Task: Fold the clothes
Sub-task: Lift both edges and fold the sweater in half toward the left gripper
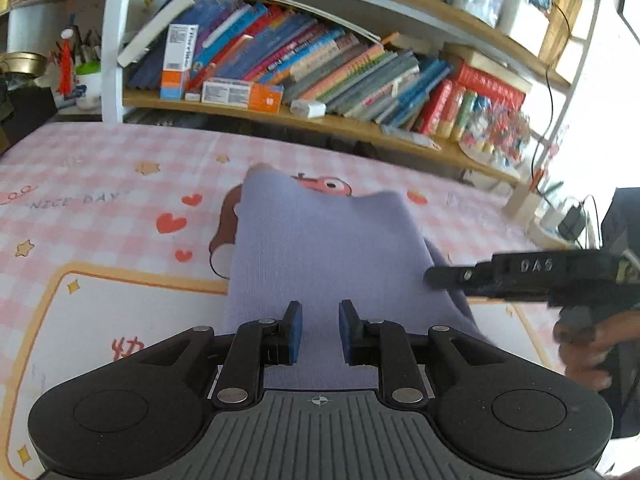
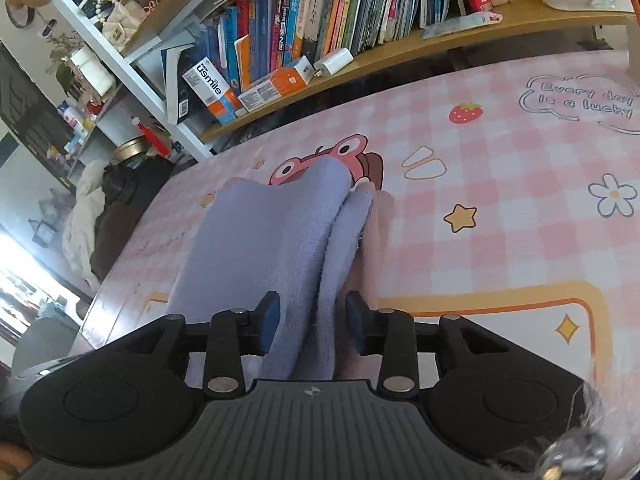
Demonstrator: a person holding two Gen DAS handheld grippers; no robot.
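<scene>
A lavender knit garment lies folded on the pink checked table mat. My left gripper sits over its near edge with the jaws a little apart and the cloth under them, not pinched. My right gripper is open, with the garment's thick folded right edge running up between its blue pads. In the left wrist view the right gripper comes in from the right and touches the garment's right edge.
A bookshelf full of books stands right behind the mat's far edge; boxes and a white charger lie on its lowest board. The mat is bare to the right of the garment. Clutter and a dark bag lie at the left.
</scene>
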